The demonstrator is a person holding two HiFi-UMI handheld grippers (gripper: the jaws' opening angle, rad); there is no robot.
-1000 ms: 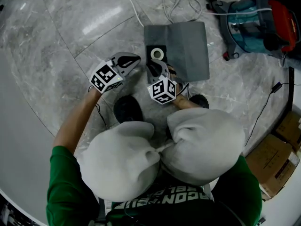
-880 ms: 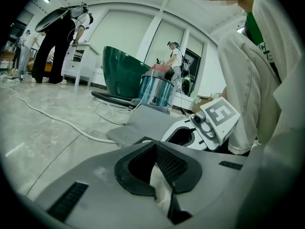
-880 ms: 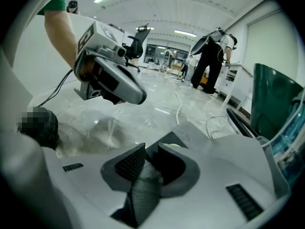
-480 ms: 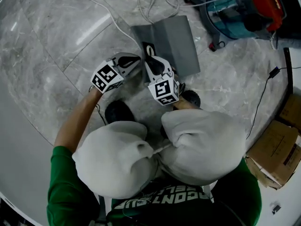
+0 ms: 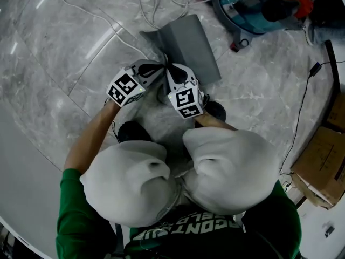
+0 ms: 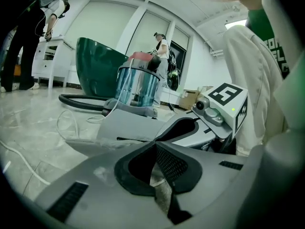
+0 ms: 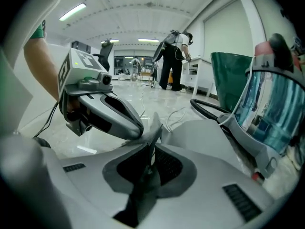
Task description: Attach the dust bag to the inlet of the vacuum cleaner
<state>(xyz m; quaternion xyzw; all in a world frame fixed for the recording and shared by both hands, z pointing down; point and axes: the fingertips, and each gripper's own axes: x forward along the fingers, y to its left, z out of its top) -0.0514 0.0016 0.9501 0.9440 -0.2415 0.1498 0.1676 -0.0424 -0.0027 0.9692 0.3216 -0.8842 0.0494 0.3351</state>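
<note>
left gripper (image 6: 155,143), right gripper (image 7: 152,144): both pinch dust bag (image 5: 191,42) | vacuum cleaner (image 5: 250,9) beyond, apart

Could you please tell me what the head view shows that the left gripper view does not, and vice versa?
Only the head view shows the person's black shoes and grey-trousered knees. Only the left gripper view shows the dark green tub and a person standing in the background. Both show the flat grey fabric dust bag, on whose edge the left gripper and right gripper are shut, and the teal-drum vacuum cleaner with its red top.
</note>
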